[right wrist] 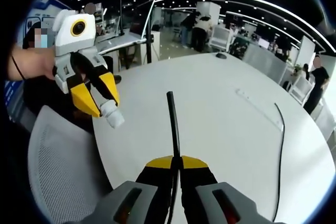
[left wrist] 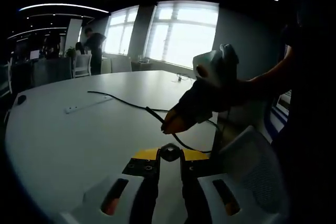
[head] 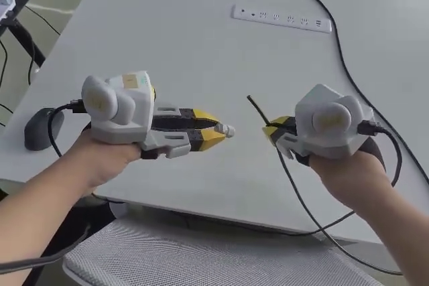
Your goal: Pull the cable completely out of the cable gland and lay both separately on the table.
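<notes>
A: Which step?

B: Pull looks done. L gripper (head: 216,132) clamped on gland (head: 226,130), R gripper (head: 270,128) clamped on cable (head: 255,106). Both up over table (head: 201,31), gland & cable end apart.

A: Next?

B: Prob lower each, keep a gap btwn them, then let go.

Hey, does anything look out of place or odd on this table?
Nothing looks spilled or damaged. The thin black cable is clamped in the right hand-held gripper, its free end poking out past the jaws, and the small white cable gland sits apart in the left hand-held gripper; neither lies on the white table yet.
</notes>
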